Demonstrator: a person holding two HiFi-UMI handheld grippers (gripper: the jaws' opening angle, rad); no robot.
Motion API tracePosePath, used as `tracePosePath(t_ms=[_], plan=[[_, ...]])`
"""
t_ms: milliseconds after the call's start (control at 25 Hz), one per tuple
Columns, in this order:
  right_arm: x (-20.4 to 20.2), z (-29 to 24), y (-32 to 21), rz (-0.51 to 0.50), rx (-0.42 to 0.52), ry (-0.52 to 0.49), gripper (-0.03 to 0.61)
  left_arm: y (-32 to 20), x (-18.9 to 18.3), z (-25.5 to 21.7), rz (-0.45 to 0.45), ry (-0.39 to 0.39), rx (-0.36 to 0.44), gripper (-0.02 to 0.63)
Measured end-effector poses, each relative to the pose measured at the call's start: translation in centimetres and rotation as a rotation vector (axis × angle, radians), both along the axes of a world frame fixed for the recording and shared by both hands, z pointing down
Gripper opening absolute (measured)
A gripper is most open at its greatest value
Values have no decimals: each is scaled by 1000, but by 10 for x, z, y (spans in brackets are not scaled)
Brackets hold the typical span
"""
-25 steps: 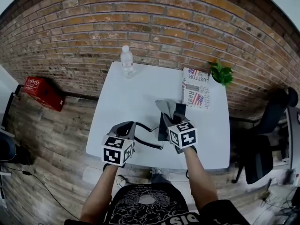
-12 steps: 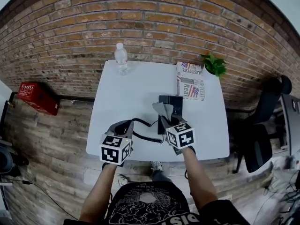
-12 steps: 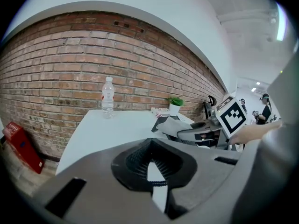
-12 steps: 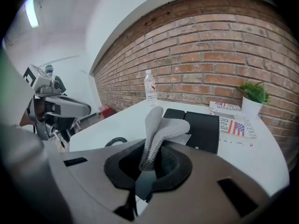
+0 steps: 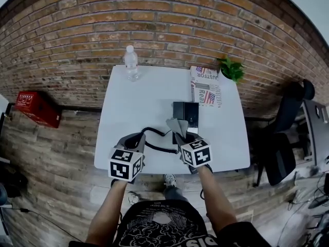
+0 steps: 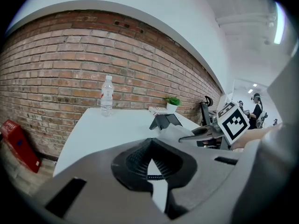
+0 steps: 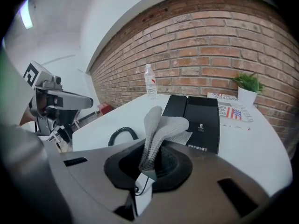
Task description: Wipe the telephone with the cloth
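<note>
Currently the cloth [image 7: 159,125] is clamped in the right gripper [image 7: 154,164], with the jaws pressed on its lower end and the folds sticking up at the near edge of the telephone [image 7: 202,118]. The telephone is set on the table [image 5: 139,96], right of the middle. Contact between cloth and telephone cannot be confirmed. The left gripper [image 6: 149,160] is closed on nothing and held low at the left; the coiled cord [image 6: 147,176] is seen through its gap. Wiping is judged barely begun, and most of the black top is left to cover.

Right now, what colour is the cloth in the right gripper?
Light grey; the cloth shows best in the right gripper view.
</note>
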State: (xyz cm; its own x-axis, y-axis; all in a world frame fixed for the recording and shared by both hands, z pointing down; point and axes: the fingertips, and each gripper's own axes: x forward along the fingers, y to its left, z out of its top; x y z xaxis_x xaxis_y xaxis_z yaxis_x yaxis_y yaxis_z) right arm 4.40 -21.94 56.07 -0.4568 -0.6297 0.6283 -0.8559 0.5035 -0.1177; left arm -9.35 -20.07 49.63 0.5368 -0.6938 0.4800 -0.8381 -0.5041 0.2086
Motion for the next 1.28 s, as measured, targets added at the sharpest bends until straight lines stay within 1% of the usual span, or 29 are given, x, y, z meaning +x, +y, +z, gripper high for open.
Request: tracePosePath(t_ms=[520,1000,1120,1280], plan=[[-3,15,30,53,-38,-7,11,16,-10,6,45,1,-5,6],[-7,26,52,64,-65,-7,11,25,-8,7,79,-3,-4,6],[-9,19,55,59,-54,-4,11,27,-7,7,86,-4,-2,6],[-8,-12,46,57,12,-10,11,25,-4,2,90,-2,5,6]])
